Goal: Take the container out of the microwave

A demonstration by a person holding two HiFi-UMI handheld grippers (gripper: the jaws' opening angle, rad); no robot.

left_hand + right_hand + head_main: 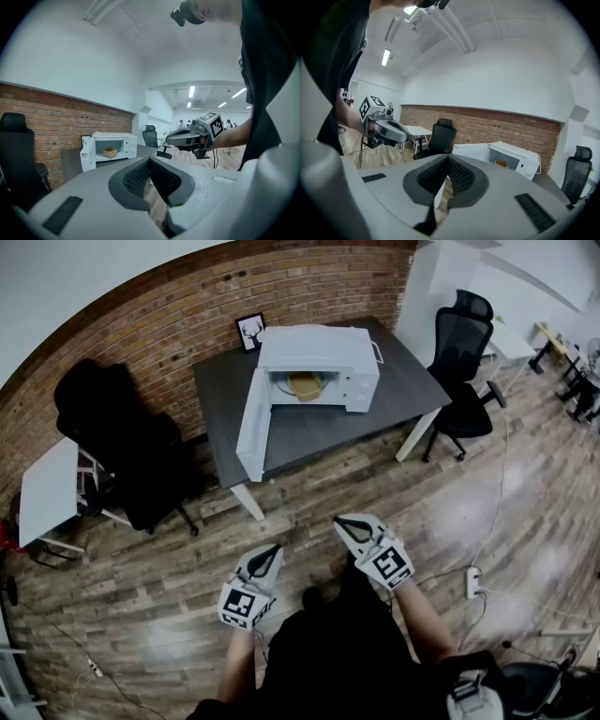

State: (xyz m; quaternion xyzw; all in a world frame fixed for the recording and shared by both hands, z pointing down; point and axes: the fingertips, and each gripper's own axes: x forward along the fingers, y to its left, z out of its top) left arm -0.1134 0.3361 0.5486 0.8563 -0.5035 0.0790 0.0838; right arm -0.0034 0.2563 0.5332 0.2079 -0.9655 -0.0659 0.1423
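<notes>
The microwave (319, 362) sits on the table (412, 381), with its door (251, 427) swung out to the left and the container (305, 385) inside it. A picture frame (250, 331) stands behind the microwave by the brick wall (169, 315). One chair (122, 446) is left of the table, with a small table (47, 488) further left and another chair (464, 362) on the right, while the left gripper (270, 554) and right gripper (352, 529) are side by side over the floor (525, 512), well apart from the table.
</notes>
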